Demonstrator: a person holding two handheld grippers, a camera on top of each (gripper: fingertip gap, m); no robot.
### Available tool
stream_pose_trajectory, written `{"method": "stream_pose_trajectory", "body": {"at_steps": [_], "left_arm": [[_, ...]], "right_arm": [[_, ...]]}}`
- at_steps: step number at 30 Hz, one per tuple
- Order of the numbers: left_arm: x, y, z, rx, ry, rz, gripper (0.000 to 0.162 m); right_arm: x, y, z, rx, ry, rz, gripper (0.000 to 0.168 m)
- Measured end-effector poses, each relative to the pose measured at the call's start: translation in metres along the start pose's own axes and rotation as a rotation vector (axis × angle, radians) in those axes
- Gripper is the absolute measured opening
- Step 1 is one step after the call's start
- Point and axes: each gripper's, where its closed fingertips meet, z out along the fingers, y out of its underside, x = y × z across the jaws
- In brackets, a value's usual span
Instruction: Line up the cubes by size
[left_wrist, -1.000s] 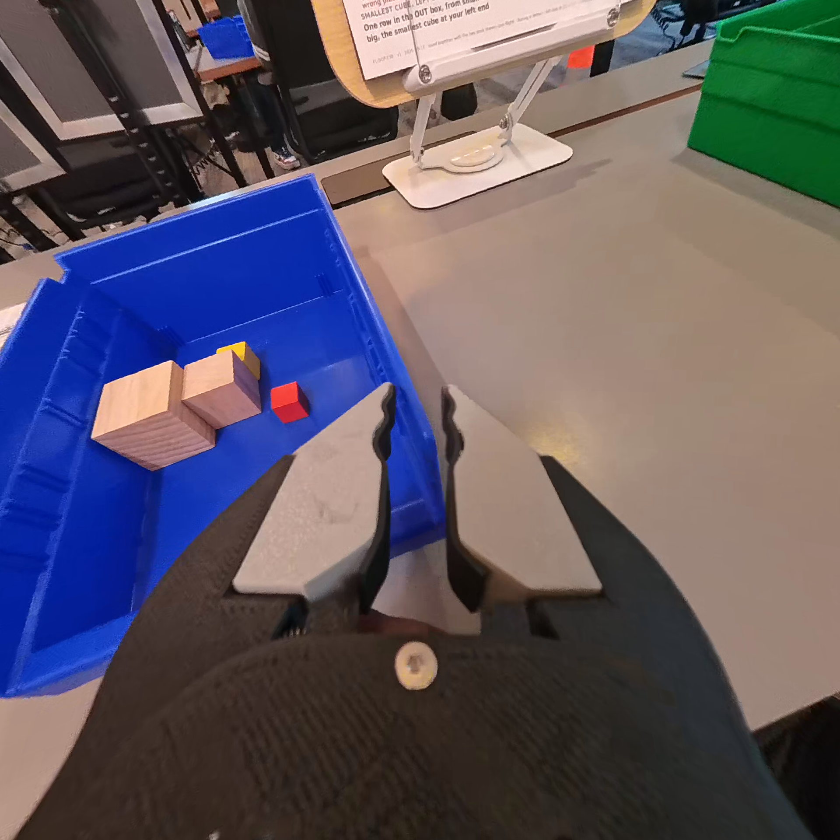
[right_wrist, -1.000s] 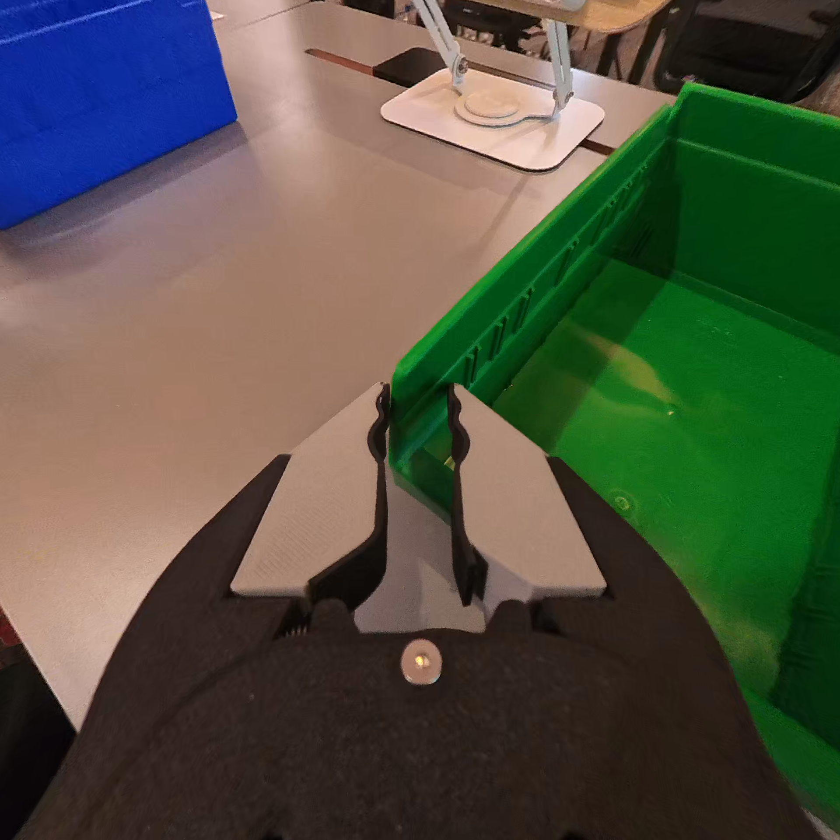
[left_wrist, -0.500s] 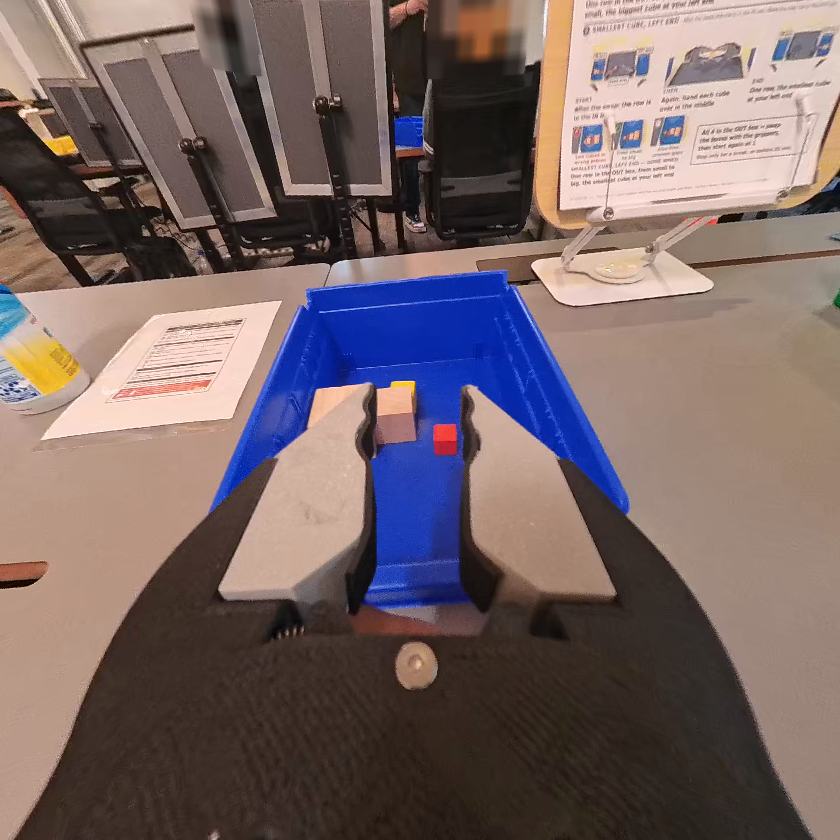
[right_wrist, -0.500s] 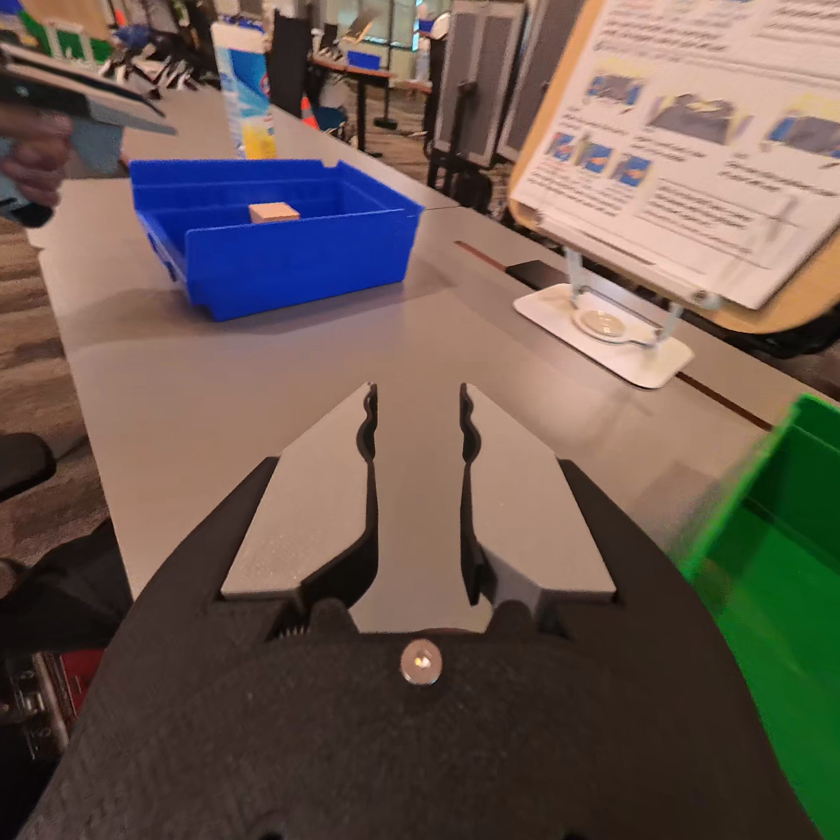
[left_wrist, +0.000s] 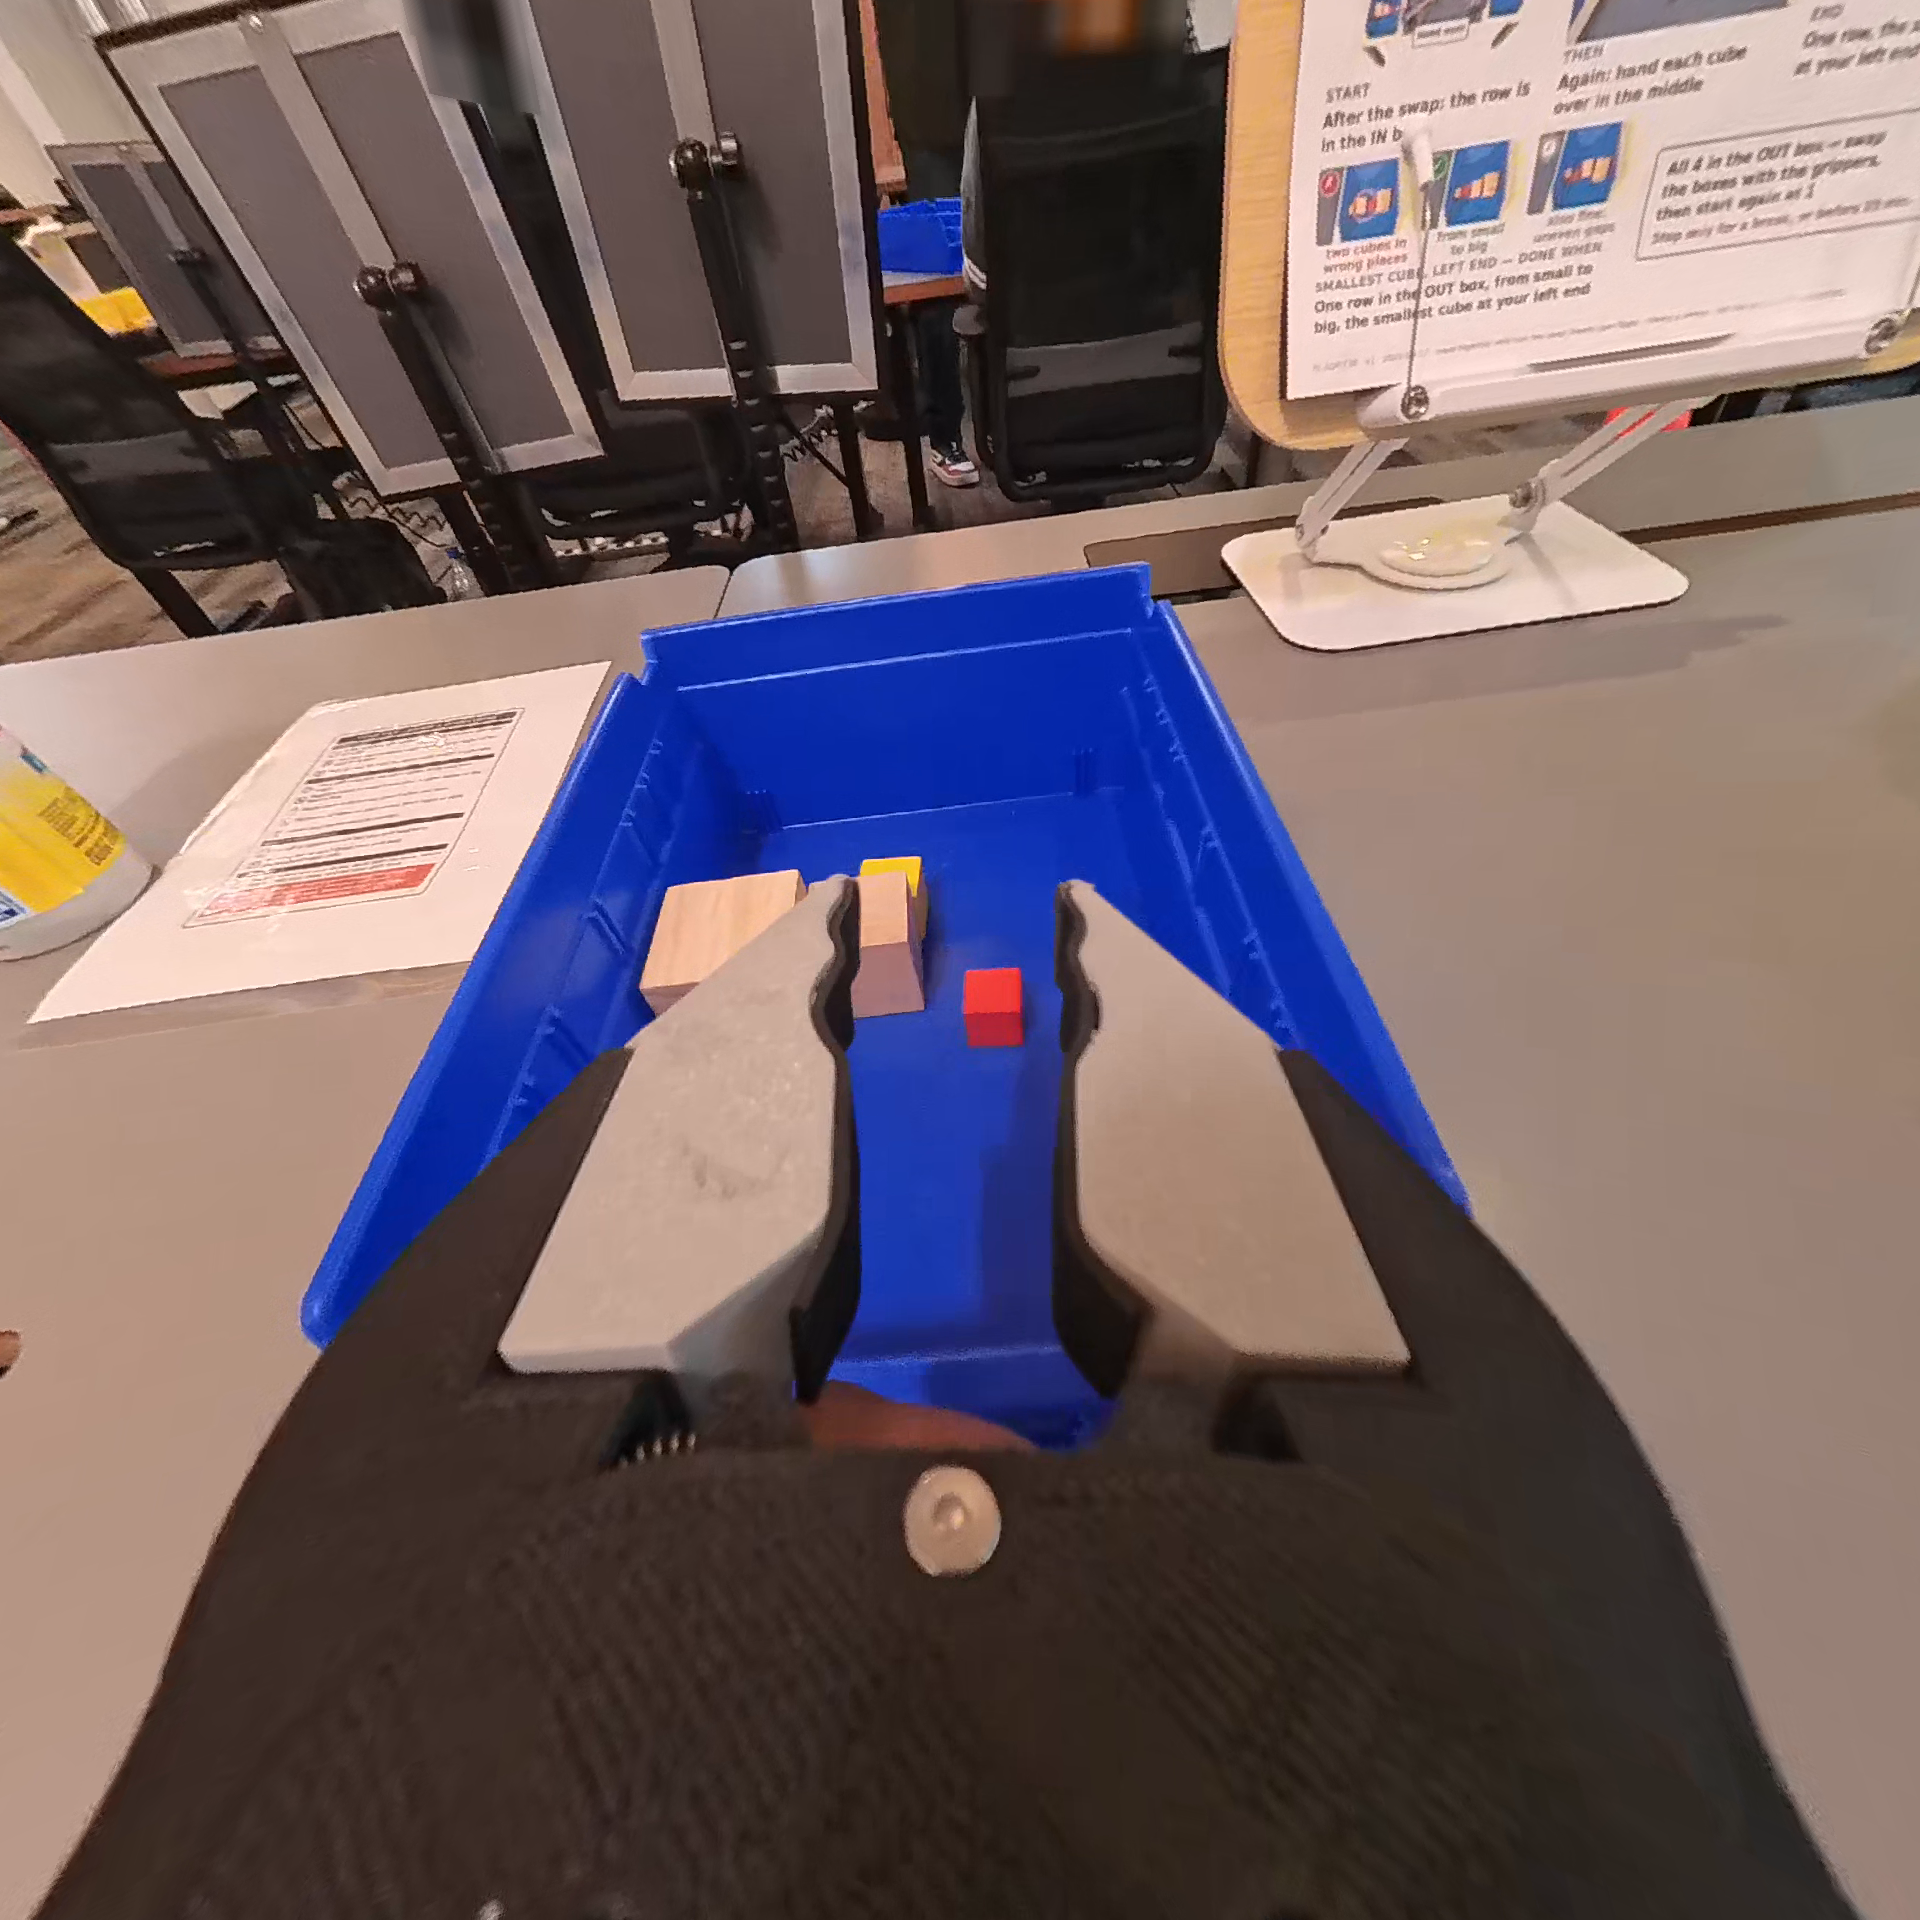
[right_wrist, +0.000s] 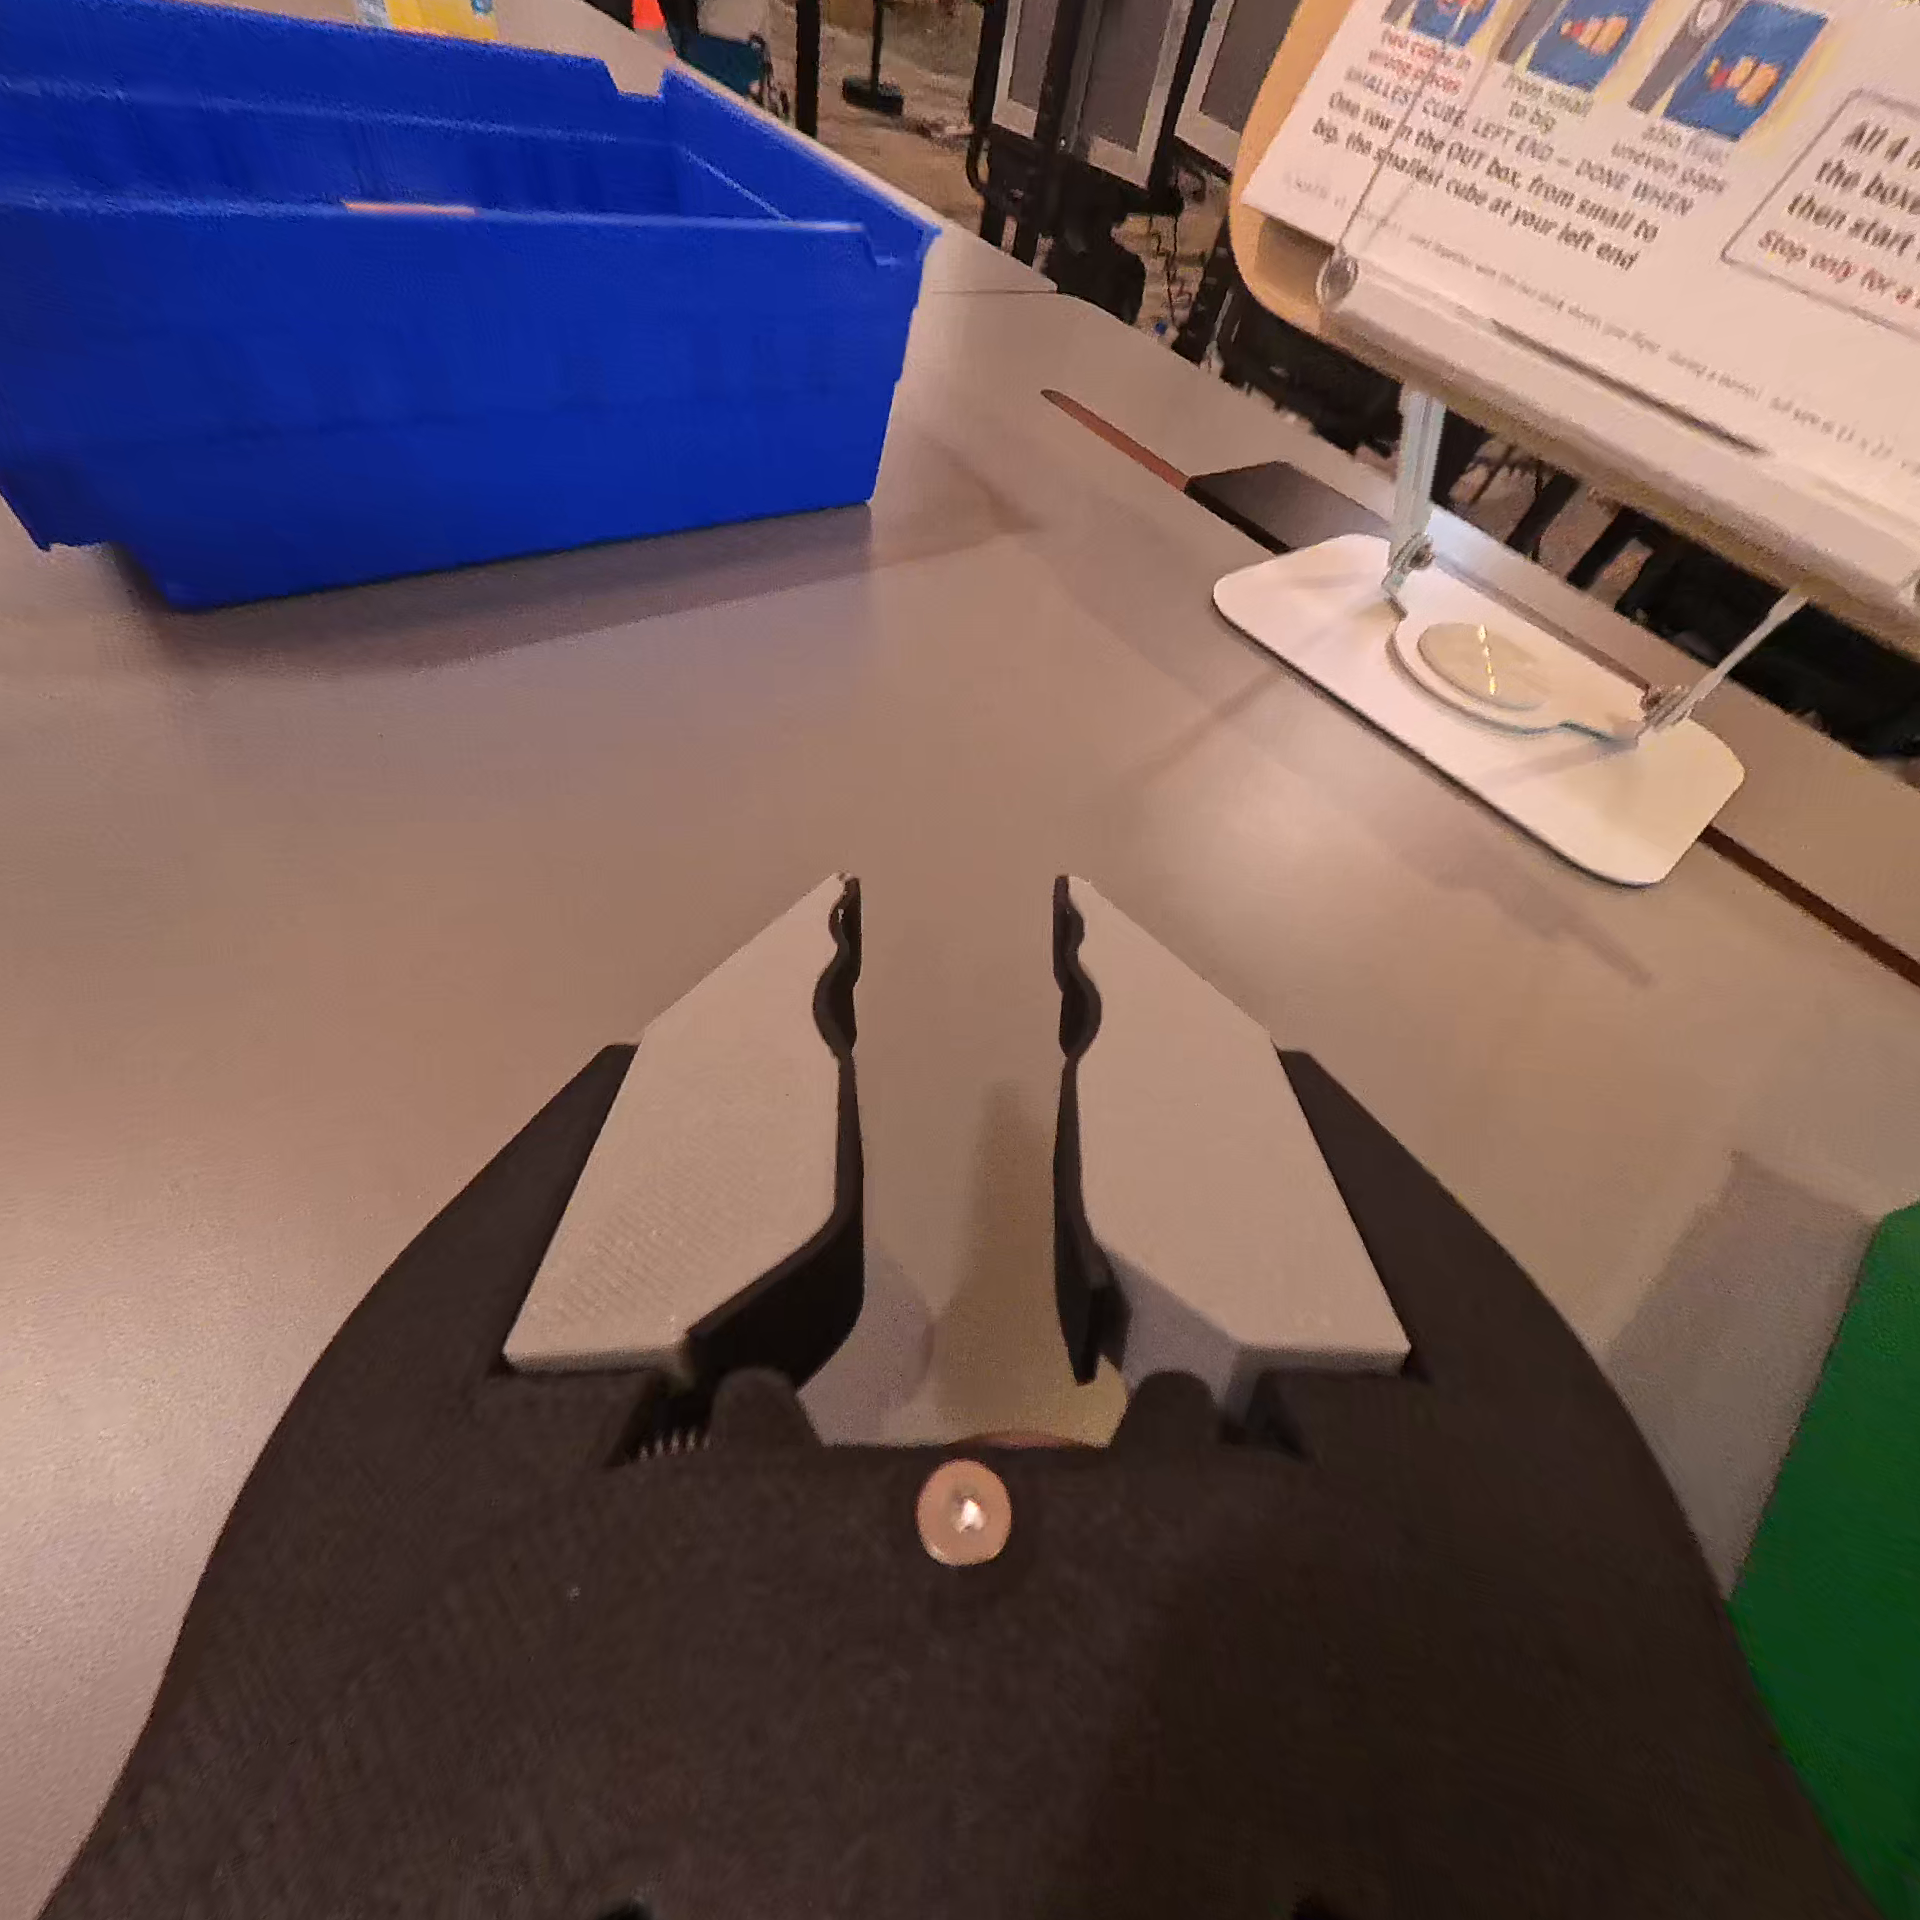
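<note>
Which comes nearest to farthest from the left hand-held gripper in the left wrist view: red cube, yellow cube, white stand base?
1. Red cube, in the blue bin, between the tips.
2. Yellow cube, deeper in the bin.
3. White stand base, beyond the bin, right.

Blue bin (left_wrist: 1226, 831): glossy moulded plastic. Two larger cubes (left_wrist: 717, 925): bare, matt wood. Red cube (left_wrist: 992, 1003): painted. Worktop (right_wrist: 520, 883): smooth, satin grey. Fingers (left_wrist: 717, 1143): matt, grainy grey plastic.
</note>
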Motion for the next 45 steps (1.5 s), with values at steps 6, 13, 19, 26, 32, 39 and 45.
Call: {"method": "stream_pose_trajectory", "body": {"at_steps": [6,13,19,26,32,39,45], "left_arm": [[0.014,-0.005,-0.005,0.008,0.025,0.035,0.035],[0.024,-0.005,-0.01,0.007,0.038,0.058,0.035],[0.024,-0.002,-0.007,-0.003,0.037,0.067,0.035],[0.027,-0.001,-0.005,-0.01,0.039,0.088,0.035],[0.026,0.0,-0.005,-0.014,0.046,0.081,0.035],[0.023,0.012,0.007,-0.07,0.039,0.098,0.037],[0.031,0.018,0.026,-0.112,0.097,0.078,0.04]], "right_arm": [[0.004,0.001,-0.005,0.01,0.01,0.026,0.035],[0.013,0.0,-0.01,0.03,0.032,0.054,0.036],[0.013,0.0,-0.01,0.029,0.032,0.052,0.036],[0.011,0.0,-0.008,0.024,0.031,0.04,0.036],[0.013,-0.001,-0.01,0.03,0.038,0.044,0.036],[0.01,-0.002,-0.01,0.035,0.028,0.041,0.036],[0.009,0.0,-0.009,0.024,0.035,0.026,0.036]]}}
